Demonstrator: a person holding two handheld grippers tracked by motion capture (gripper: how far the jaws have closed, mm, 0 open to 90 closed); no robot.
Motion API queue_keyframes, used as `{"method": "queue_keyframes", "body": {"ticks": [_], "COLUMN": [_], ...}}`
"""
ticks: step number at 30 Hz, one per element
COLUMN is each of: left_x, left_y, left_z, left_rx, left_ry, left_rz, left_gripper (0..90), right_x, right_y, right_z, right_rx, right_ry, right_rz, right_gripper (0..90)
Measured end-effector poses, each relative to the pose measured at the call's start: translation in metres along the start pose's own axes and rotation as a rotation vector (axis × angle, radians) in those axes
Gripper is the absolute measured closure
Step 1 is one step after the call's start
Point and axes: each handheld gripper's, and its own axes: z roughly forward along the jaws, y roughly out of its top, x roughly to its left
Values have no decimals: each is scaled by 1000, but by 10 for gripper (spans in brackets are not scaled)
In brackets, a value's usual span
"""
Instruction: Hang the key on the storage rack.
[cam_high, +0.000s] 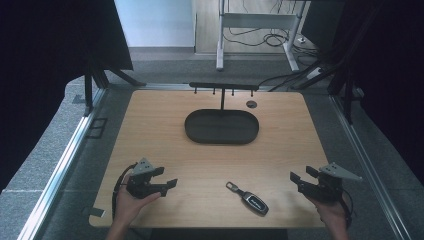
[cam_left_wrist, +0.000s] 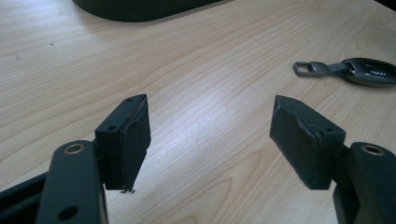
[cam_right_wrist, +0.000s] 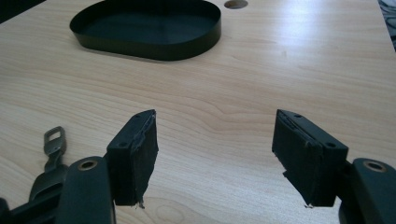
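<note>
A dark car key fob (cam_high: 254, 202) with a grey strap and metal loop lies on the wooden table (cam_high: 280, 145) near the front edge, between my two grippers. My left gripper (cam_high: 166, 177) is held in a hand at the front left, open and holding nothing; the key fob (cam_left_wrist: 370, 72) lies ahead of it to the right. At the front right, my right gripper (cam_high: 302, 174) is open and holds nothing; the key's strap loop (cam_right_wrist: 53, 140) lies by its left jaw. A black oval tray (cam_high: 222, 127) sits at the table's middle back, under a black hook rack (cam_high: 223, 87).
A small round hole (cam_high: 251, 104) is in the table right of the rack. The oval tray (cam_right_wrist: 149, 28) lies far ahead of the right gripper. Metal rails (cam_high: 65, 155) run along both sides of the table. Cables (cam_high: 270, 37) and a desk frame stand on the floor behind.
</note>
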Motion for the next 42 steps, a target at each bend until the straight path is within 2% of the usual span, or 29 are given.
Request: {"method": "queue_keyframes", "body": {"ticks": [20,22,25,34,42], "left_x": [4,5,5,3,1], "left_y": [0,-1,-1,0,0], "left_z": [1,0,-2,-5,-2], "left_rx": [0,-1,-5,-8,3], "left_ry": [-23,-22,-22,-28,-36], "left_rz": [-16,-20,-22,-13,-8], "left_gripper": [296,296,296,296,294], "right_x": [17,19,25,43,59], "right_y": [13,15,19,37,41], "right_z": [-3,-2,-1,6,25], "right_rx": [9,21,42,96,160], "right_ry": [76,92,152,196,234], "right_rz": [-63,-71,-97,-157,-197], "right_gripper": [371,401,424,451,487]}}
